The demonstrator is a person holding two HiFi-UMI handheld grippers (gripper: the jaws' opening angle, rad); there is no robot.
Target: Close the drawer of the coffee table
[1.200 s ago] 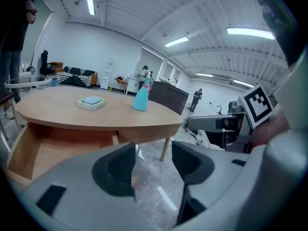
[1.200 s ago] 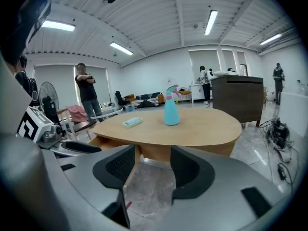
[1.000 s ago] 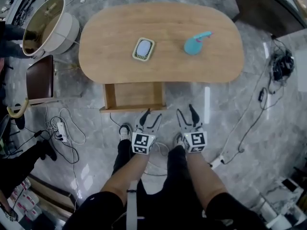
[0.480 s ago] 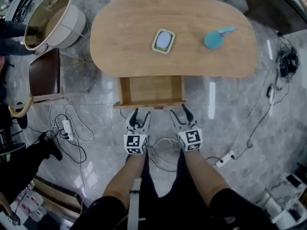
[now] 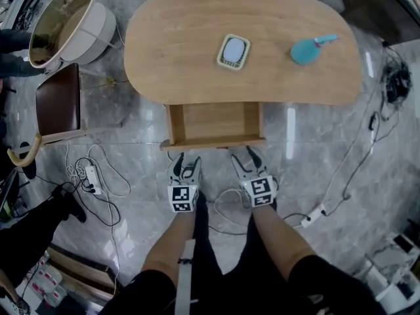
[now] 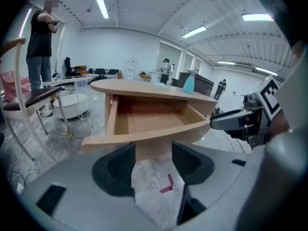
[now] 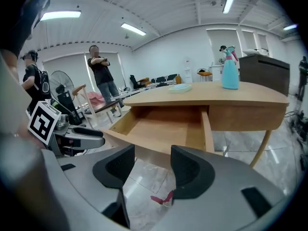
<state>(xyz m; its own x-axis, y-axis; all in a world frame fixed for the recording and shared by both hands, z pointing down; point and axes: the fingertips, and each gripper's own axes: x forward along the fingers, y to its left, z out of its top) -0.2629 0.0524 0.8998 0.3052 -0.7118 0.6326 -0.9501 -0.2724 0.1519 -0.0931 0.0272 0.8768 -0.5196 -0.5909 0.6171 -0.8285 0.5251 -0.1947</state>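
Drawer open; both grippers just in front of it, jaws spread.

The drawer stands pulled out from under the near edge of the coffee table, with its wooden bottom showing. The left gripper faces the left part of the drawer front, jaws apart and nothing between them; the front panel shows through the gap. The right gripper faces the right part, likewise spread and holding nothing. Both tips lie just short of the front; contact cannot be confirmed. On the tabletop stand a small rounded-square device and, well to its right, a teal spray bottle. A dark-seated chair stands left of the table, and cables lie on the marble floor.
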